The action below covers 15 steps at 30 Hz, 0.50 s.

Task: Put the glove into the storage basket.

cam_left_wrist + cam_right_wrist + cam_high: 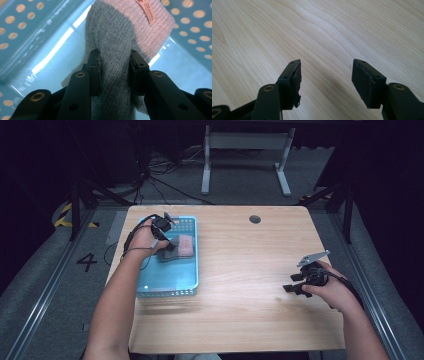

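Grey knit sock (113, 62) with pink ribbed cuff (147, 27), lying inside the blue perforated basket (192, 270) at the left side of the table (250, 285). In the high view the sock (176, 247) sits in the far half of the basket, cuff toward the basket's right wall

Left gripper (115, 72): jaws pressed in on the grey part of the sock from both sides, fabric bunched between the pads. Pinch looks firm, taken below the cuff. In the high view the left gripper (162, 232) sits over the far end of the basket, hand reaching in from the left rim

Step in hand, as judged: sock is grasped but cannot tell whether it is clear of the basket floor; either just picked or being set down. If lifting out, next move calls for a straight rise to clear the basket wall before any sideways travel, keeping the pinch tight since knit slips easily

Right gripper (325, 80): jaws spread wide, nothing between them, bare wood grain beneath. In the high view it rests low near the right edge of the table (305, 280), well apart from the basket. Idle

Writing: small orange-pink tag (147, 11) sewn on the cuff, script lettering that reads roughly "Shower…", remainder too small to tell. Floor left of the table carries a painted "4" (87, 261)
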Each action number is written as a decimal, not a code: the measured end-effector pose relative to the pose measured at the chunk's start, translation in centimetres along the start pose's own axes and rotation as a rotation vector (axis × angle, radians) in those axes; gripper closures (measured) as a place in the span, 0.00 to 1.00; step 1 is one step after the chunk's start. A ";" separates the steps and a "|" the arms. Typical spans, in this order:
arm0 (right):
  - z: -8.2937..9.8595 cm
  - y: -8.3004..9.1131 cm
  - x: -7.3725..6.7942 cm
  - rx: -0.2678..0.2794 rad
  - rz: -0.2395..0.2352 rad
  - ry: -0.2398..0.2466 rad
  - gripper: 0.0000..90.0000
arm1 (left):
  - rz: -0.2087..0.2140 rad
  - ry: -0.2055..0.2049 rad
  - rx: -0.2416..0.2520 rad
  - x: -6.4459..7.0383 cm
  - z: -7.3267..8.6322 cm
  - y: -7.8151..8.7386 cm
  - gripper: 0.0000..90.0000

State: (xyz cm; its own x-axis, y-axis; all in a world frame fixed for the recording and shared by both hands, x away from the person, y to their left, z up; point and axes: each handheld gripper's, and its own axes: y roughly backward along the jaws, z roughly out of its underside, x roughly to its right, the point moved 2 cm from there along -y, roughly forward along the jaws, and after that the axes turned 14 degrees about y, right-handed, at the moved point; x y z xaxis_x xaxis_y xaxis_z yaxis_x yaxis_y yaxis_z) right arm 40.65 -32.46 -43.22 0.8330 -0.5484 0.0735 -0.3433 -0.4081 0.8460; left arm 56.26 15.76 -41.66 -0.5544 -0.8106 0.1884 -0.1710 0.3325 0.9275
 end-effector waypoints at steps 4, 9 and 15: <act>0.0 0.0 0.0 0.002 -0.006 -0.001 0.46 | 0.007 0.003 -0.006 -0.2 -0.1 -0.4 0.75; -0.1 0.0 0.0 0.003 -0.006 -0.006 0.46 | -0.010 -0.002 -0.020 -0.2 -0.1 -1.1 0.74; -0.2 -0.1 0.1 0.000 -0.007 0.003 0.45 | -0.016 -0.007 -0.031 -0.2 -0.3 -1.6 0.73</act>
State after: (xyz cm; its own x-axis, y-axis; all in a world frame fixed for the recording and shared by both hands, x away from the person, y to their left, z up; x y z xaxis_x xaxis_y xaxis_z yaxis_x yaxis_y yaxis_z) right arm 40.83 -32.35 -43.21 0.8366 -0.5433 0.0694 -0.3377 -0.4119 0.8463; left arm 56.88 15.23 -43.12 -0.5579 -0.8120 0.1716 -0.1542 0.3046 0.9399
